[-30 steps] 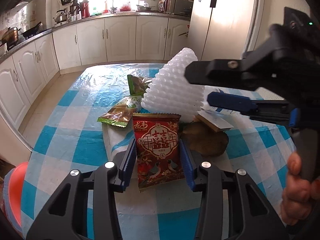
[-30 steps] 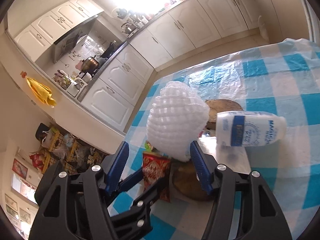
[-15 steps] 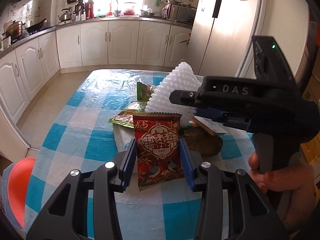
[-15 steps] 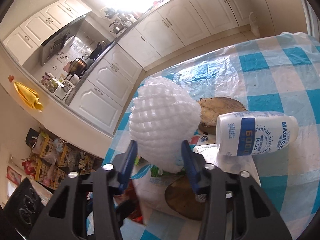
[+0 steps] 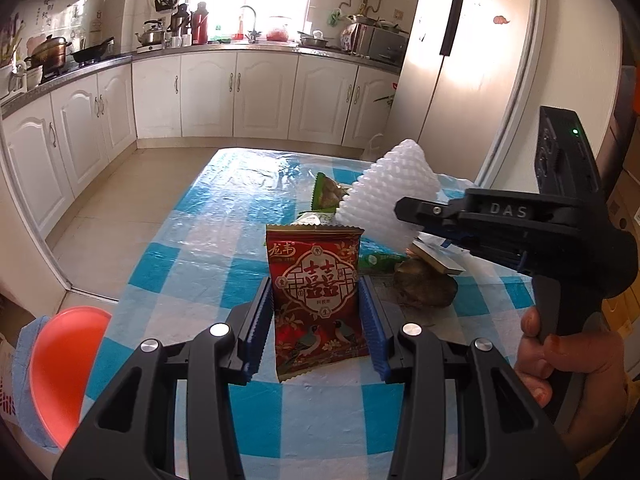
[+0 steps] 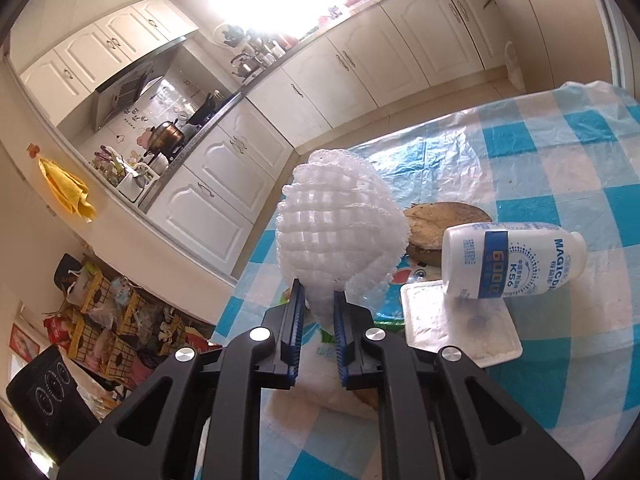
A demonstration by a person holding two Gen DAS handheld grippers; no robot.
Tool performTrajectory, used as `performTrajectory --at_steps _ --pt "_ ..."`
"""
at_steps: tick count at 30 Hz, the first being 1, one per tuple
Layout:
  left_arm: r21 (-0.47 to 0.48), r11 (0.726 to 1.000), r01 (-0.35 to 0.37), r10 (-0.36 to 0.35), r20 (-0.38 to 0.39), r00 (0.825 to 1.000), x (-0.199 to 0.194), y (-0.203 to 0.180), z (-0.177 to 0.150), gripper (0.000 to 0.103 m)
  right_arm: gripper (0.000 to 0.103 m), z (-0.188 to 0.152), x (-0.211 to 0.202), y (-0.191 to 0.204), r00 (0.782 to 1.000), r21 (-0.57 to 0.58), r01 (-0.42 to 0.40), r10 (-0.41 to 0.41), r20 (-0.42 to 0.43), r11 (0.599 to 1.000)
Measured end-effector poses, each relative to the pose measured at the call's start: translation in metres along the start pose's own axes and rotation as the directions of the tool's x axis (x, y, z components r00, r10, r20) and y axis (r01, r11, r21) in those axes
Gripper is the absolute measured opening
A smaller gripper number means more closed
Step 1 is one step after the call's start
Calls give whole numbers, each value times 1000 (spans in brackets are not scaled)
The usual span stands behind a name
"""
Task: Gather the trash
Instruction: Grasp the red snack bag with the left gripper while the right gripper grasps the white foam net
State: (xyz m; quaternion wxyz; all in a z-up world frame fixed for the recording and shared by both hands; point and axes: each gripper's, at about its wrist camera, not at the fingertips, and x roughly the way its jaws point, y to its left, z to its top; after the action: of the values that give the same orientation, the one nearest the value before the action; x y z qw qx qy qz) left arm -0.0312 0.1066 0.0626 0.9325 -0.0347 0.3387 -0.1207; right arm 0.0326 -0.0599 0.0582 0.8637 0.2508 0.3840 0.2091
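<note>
My left gripper (image 5: 316, 320) is shut on a red snack packet (image 5: 316, 296) and holds it upright above the blue-and-white checked tablecloth (image 5: 192, 248). My right gripper (image 6: 318, 312) is shut on the lower end of a white foam fruit net (image 6: 336, 232) and holds it off the table; the net also shows in the left wrist view (image 5: 388, 208), with the right gripper's body to its right. More trash lies on the table: green wrappers (image 5: 328, 196), a brown round piece (image 5: 426, 290), a white bottle (image 6: 512, 264) on its side and a white foam tray (image 6: 460, 328).
An orange bin (image 5: 60, 372) stands on the floor left of the table. Kitchen cabinets (image 5: 208, 92) line the far wall and a fridge (image 5: 460, 80) stands behind the table. Cluttered bags (image 6: 104, 320) sit on the floor at the left.
My right gripper has closed from wide open onto the foam net and lifted it. My left gripper has raised the red packet higher off the table.
</note>
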Motion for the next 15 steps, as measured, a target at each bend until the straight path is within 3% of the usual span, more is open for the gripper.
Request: performTrajectory --at_steps 15 --pt "-87 991 -103 109 73 991 -55 56 -6 44 15 -20 -14 86 995 -146 -92 85 -53 985"
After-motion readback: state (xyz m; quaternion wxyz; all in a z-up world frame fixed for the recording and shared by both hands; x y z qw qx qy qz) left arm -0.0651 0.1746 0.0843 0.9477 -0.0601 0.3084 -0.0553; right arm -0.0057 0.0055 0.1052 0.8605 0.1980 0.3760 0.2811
